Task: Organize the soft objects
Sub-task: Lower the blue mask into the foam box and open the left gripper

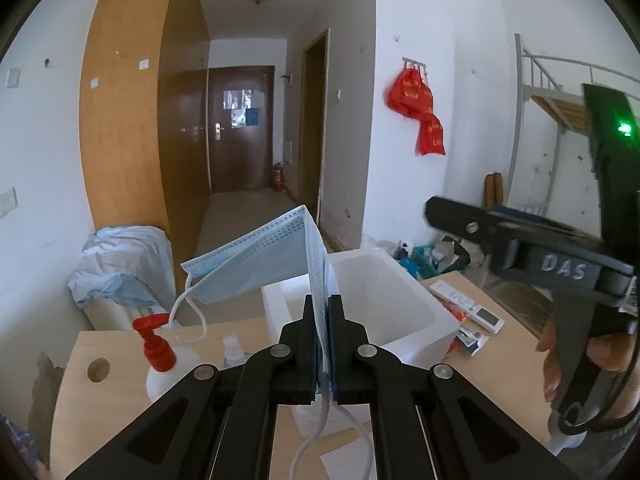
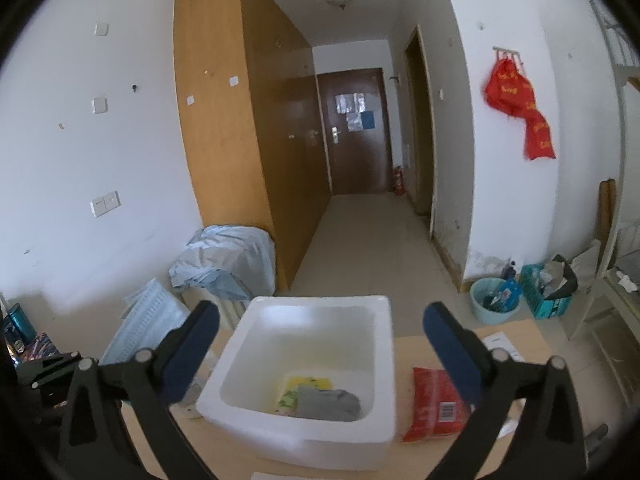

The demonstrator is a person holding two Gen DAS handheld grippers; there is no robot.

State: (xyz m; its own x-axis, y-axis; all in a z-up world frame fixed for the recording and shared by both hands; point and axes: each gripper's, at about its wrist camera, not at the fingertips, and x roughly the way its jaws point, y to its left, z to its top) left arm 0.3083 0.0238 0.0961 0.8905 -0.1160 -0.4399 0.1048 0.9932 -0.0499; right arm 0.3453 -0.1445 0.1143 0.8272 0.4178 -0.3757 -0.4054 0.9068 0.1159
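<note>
While the left gripper (image 1: pixel 323 344) has its fingers (image 1: pixel 307 320) clenched on a folded blue face mask (image 1: pixel 276 256), the mask stands upright between the pads, its white ear loops (image 1: pixel 192 312) dangling down on the left and below the fingers. The right gripper (image 2: pixel 320 340) is released, its blue-padded fingers (image 2: pixel 192 344) spread wide with nothing between them, hanging over the white foam box (image 2: pixel 304 432) on the desk (image 1: pixel 76 364). Inside the box lie a grey cloth (image 2: pixel 330 402) and a yellow packet (image 2: pixel 306 386) at the near end of the floor. Just right of the box on the desk rests a red packet (image 2: pixel 434 404). A bottle with a red pump (image 1: pixel 156 344) stands left of the box, and a remote control (image 1: pixel 468 304) lies right of it. Beyond the desk are a bundle of pale blue fabric (image 2: pixel 228 260), a wooden wardrobe (image 2: pixel 224 120), and a dark door (image 2: pixel 354 132) at the end of the hallway.
</note>
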